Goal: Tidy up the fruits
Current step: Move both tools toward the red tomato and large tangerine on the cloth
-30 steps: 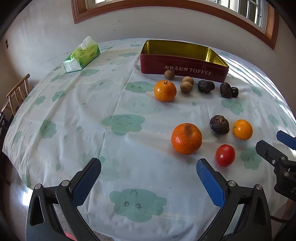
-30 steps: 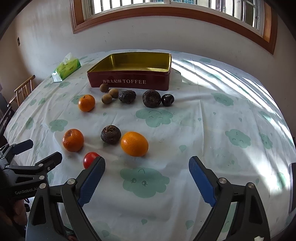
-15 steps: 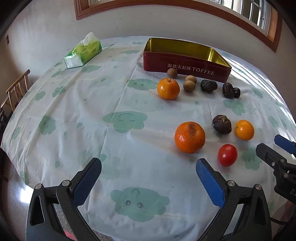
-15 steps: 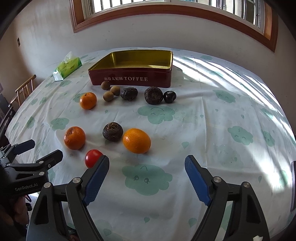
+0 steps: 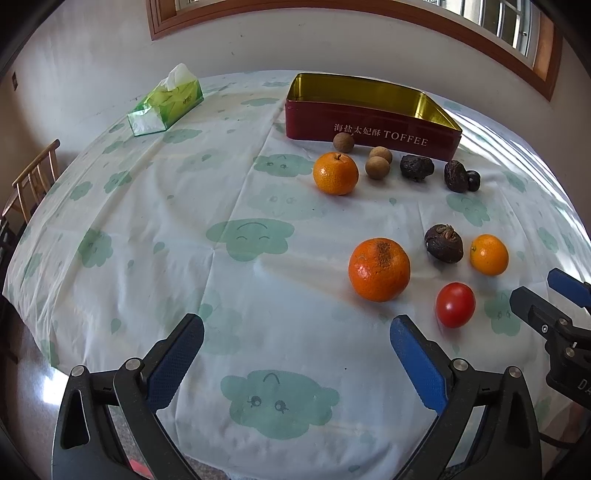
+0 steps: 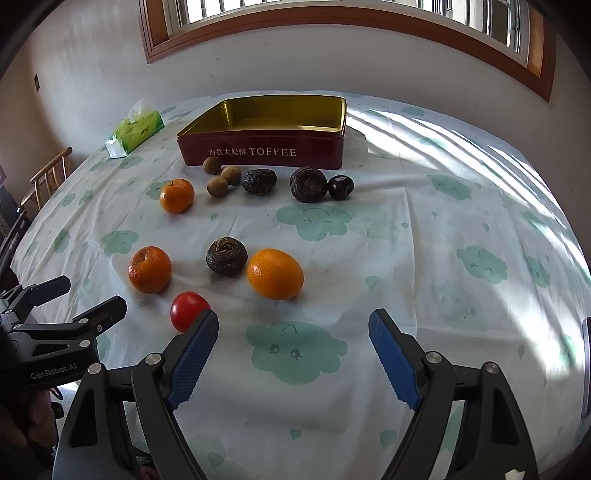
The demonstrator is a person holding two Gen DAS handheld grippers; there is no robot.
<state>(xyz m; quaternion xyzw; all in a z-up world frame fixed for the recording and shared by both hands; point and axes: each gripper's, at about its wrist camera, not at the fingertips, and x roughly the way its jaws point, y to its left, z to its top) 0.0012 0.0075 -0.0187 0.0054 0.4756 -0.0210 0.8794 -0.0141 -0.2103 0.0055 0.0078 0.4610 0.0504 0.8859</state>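
Note:
Fruits lie on a table with a cloud-print cloth (image 5: 147, 229). A red TOFFEE tin (image 5: 373, 110), open and empty, stands at the back; it also shows in the right wrist view (image 6: 266, 140). Near me lie a large tangerine (image 5: 379, 269), a red tomato (image 5: 455, 304), a dark wrinkled fruit (image 5: 443, 243) and an orange (image 6: 275, 273). Closer to the tin lie a small tangerine (image 5: 335, 173), three brown longans (image 5: 376, 162) and dark fruits (image 6: 308, 184). My left gripper (image 5: 295, 347) is open and empty, left of the tomato. My right gripper (image 6: 293, 347) is open and empty, in front of the orange.
A green tissue pack (image 5: 166, 103) lies at the back left of the table. A wooden chair (image 5: 33, 181) stands beyond the table's left edge. A wall with a wood-framed window (image 6: 332, 22) is behind the table. Sunlight stripes fall on the right side of the cloth (image 6: 480, 155).
Both grippers have moved slightly forward toward the fruits, staying open. The fruits and tin have not moved.

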